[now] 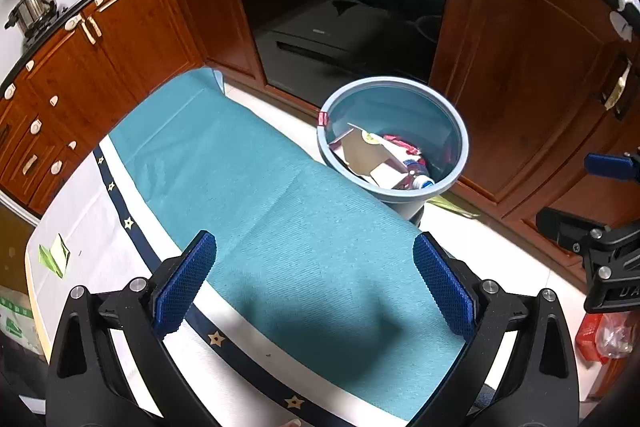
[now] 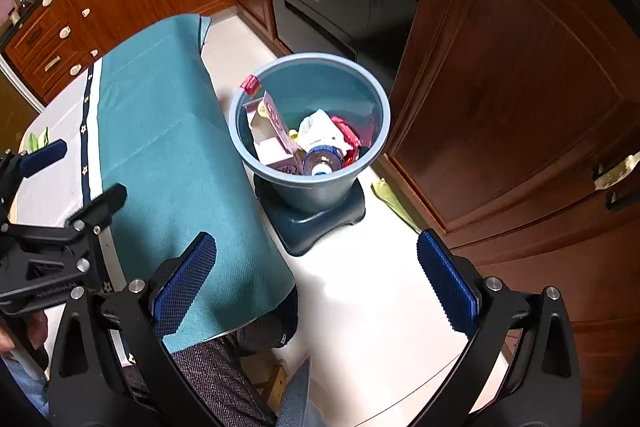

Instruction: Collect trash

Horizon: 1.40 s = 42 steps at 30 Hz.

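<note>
We see the blue bin (image 2: 310, 131) on the floor at twelve o'clock from the right gripper (image 2: 316, 281), well apart, holding a pink carton (image 2: 276, 131), a bottle (image 2: 322, 159) and a white wad (image 2: 318, 131). From the left gripper (image 1: 316, 283) it sits at one o'clock beyond the teal cloth (image 1: 240, 187). Both claws gape, empty. A green scrap (image 1: 54, 255) lies at nine o'clock, too small to identify.

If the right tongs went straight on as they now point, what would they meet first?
Probably the blue bin of trash, or the pale floor just short of it. The open right tongs hold nothing; depth is unclear.
</note>
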Each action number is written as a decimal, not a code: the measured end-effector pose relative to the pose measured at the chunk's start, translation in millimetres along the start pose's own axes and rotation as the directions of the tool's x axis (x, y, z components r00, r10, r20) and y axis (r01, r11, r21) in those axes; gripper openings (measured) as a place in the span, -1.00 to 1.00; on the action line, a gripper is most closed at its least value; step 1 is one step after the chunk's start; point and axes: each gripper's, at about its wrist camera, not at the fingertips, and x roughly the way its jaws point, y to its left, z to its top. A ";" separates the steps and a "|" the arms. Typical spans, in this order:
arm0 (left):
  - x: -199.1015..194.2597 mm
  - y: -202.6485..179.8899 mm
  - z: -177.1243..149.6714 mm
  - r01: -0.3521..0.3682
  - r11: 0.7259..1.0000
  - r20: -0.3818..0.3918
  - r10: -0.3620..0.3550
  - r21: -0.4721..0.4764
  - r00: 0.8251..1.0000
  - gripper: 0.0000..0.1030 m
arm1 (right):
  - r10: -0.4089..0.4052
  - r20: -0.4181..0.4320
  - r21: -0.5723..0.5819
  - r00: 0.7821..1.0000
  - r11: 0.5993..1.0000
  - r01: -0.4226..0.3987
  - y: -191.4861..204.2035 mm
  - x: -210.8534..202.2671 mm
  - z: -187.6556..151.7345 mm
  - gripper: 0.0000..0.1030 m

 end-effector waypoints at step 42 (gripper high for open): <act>20.4 -2.7 5.2 -0.004 0.999 -0.015 0.004 0.033 1.000 0.92 | -0.006 -0.052 -0.005 0.999 1.000 0.006 1.6 28.6 12.0 0.87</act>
